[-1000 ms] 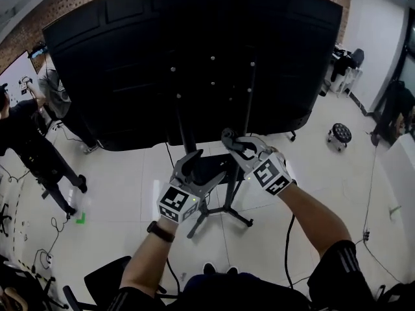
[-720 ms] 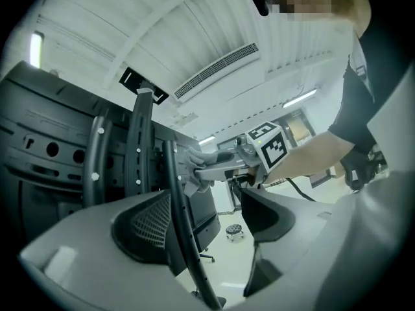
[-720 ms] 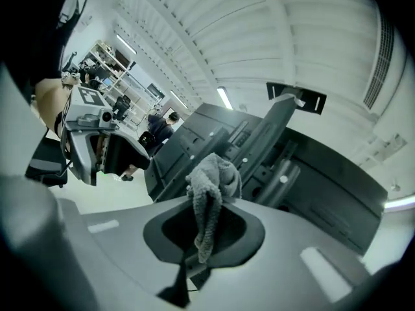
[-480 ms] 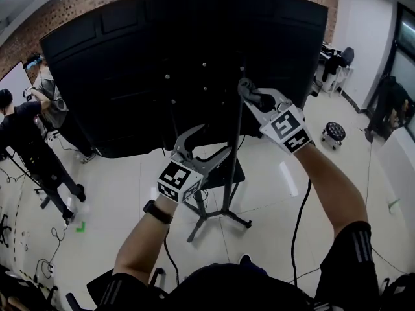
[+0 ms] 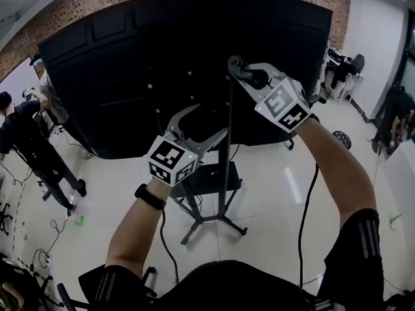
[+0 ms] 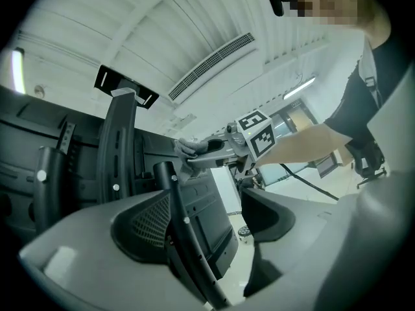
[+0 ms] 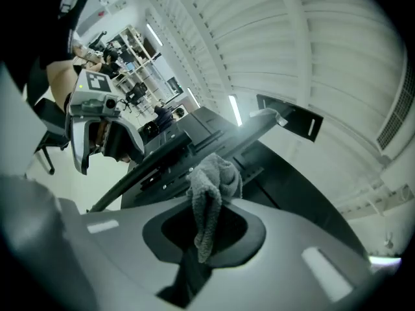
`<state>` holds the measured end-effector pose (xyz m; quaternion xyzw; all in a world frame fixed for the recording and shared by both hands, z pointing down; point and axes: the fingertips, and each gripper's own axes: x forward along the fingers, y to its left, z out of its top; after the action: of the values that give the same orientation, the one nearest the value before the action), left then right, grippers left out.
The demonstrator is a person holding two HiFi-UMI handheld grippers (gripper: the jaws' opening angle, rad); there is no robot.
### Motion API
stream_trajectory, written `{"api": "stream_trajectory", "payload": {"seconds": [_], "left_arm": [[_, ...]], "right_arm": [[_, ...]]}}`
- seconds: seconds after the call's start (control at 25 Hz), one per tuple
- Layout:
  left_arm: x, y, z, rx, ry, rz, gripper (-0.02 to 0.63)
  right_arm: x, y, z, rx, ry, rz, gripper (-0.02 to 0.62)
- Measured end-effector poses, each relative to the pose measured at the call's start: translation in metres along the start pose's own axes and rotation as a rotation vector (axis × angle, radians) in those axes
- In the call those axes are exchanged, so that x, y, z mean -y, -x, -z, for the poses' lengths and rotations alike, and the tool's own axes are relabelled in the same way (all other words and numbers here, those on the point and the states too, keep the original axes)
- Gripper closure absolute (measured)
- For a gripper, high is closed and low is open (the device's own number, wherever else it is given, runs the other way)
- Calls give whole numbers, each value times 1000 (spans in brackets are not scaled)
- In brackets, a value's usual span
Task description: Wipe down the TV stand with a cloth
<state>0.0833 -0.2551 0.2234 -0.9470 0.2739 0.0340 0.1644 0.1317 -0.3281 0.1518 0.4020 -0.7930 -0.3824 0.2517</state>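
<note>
The TV stand's black upright (image 5: 225, 149) rises from its floor base (image 5: 214, 220) in front of the big black TV back (image 5: 130, 63). High on that upright, my right gripper (image 5: 236, 66) is shut on a grey cloth (image 7: 211, 185), which bunches out between the jaws against the bar. The left gripper view shows the cloth (image 6: 187, 147) at the tip of that right gripper (image 6: 194, 155). Lower and to the left, my left gripper (image 5: 196, 126) is open. A black stand bar (image 6: 183, 233) runs between its spread jaws, next to the left one.
A small black shelf (image 5: 211, 173) sits low on the stand. A person in black (image 5: 26, 141) stands at the far left, and another person (image 5: 395, 109) at the right edge. A wheeled stool (image 5: 342, 138) and cables (image 5: 302, 206) are on the tiled floor.
My right gripper has climbed with the cloth from near the low shelf to high on the upright. The left gripper has also risen a little.
</note>
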Motion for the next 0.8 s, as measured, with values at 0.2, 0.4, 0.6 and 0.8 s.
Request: {"api": "stream_trajectory", "payload": {"seconds": [0.2, 0.4, 0.6, 0.8], "left_arm": [[-10, -20, -1, -4, -4, -54, 244], [-8, -28, 12, -29, -13, -88, 244], [-8, -32, 23, -31, 7, -109, 244], [-6, -35, 42, -46, 35, -121, 244]], "right_arm": [[-2, -22, -3, -9, 272, -58, 568], [-19, -33, 7, -29, 499, -69, 568], [-22, -33, 14, -1, 422, -73, 568], [-32, -34, 37, -14, 343, -94, 568]]}}
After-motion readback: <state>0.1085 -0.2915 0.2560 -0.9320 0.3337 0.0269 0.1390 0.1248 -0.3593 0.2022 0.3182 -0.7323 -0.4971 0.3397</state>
